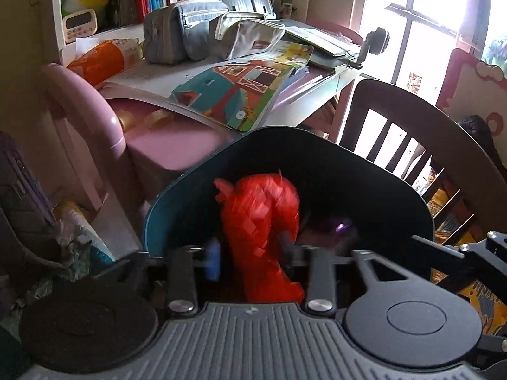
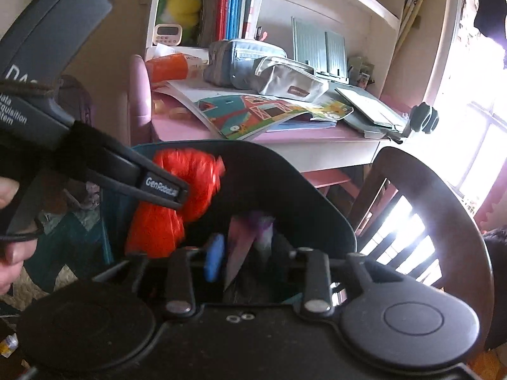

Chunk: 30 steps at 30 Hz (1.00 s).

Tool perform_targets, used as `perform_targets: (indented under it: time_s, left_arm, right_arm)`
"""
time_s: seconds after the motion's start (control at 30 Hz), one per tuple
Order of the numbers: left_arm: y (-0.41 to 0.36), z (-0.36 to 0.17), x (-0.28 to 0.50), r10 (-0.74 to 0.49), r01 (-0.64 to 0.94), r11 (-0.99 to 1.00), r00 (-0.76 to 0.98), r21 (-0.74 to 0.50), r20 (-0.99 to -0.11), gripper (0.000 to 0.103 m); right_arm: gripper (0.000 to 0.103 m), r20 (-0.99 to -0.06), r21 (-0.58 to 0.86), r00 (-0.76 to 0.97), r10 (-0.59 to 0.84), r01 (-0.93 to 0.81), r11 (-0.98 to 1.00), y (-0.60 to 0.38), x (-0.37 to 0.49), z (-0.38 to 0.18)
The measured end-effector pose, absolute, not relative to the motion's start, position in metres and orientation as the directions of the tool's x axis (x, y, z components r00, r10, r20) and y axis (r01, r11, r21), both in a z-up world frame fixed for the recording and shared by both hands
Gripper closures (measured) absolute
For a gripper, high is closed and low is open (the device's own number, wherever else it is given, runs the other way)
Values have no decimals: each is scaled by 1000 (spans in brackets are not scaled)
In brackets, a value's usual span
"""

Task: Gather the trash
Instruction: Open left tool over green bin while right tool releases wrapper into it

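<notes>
Two hand-held tools hang over a dark teal bin (image 1: pixel 317 171) beside a cluttered pink counter (image 2: pixel 285 134) in a child's study corner. The left tool (image 1: pixel 250 256) points down into the bin with its jaws parted around a blurred red mesh bag (image 1: pixel 263 224), which sits between the fingers; the blur makes it hard to tell whether the pads touch it, and it appears released. From the right wrist view the same tool (image 2: pixel 177 194) reaches in from the left, its finger printed "GenRobot.ai", its grey body carrying partly hidden white lettering that reads "DA…" and "…ata …quisition …stem"; a person's hand (image 2: pixel 8 224) grips it at the frame's edge. The right tool (image 2: pixel 244 261) also stands open, with a blue pad (image 2: pixel 213 261) on one finger and a pinkish-purple wrapper (image 2: pixel 253 237) between the jaws, inside the bin; it is too blurred to show contact. On the counter lie a colourful barn picture book (image 2: pixel 269 114), a grey pencil case (image 2: pixel 285 80) with a small brown label too small to read, a grey pouch (image 2: pixel 231 57) and an orange packet (image 2: pixel 168 66). A white digital timer (image 2: pixel 166 33), a yellow plush toy (image 2: pixel 183 6) and red and blue books (image 2: pixel 234 0) fill the shelf above. A dark wooden chair (image 2: pixel 443 196) stands at right against a bright window (image 1: pixel 427 15).
</notes>
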<state>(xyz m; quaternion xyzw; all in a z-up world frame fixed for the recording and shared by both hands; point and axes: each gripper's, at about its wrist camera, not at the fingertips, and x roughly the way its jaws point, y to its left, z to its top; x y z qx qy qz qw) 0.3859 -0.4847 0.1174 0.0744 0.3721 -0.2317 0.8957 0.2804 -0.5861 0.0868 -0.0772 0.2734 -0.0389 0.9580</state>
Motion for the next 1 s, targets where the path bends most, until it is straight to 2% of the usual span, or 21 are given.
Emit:
perform_targets:
  time_s: [0.03,0.07,0.2,0.3,0.7,1.0]
  left_arm:
    - [-483,119,384,-359,467,884,627,-35,-692,26]
    - [-481,120,382,-362,466,884,638,-33,-680,25]
    - [-477,127,374,-380,490,872,641,-26,-667,25]
    - [-471,132,365,-365,481,876,662,-2,-655,24]
    - [-416,152,313,-383,495,869,676,3,-630,23]
    - [-349,170,269,-407,479,877,685,-47,-604,23]
  right_arm:
    - [64,-515,-175,848,-122,36,984,-586,280,87]
    - [62,-512,-180,850,-127,38,983,-585,278,87]
    - [51,-506,-174,854,-123,39,984,-583,272,91]
    - [48,-499,-170,859,-115,33,985,-581,264,95]
    - [45,-467,-162,880,-85,10,987,-557,214,120]
    - [45,-437,-145,899,-37,-29,989,-515,176,140]
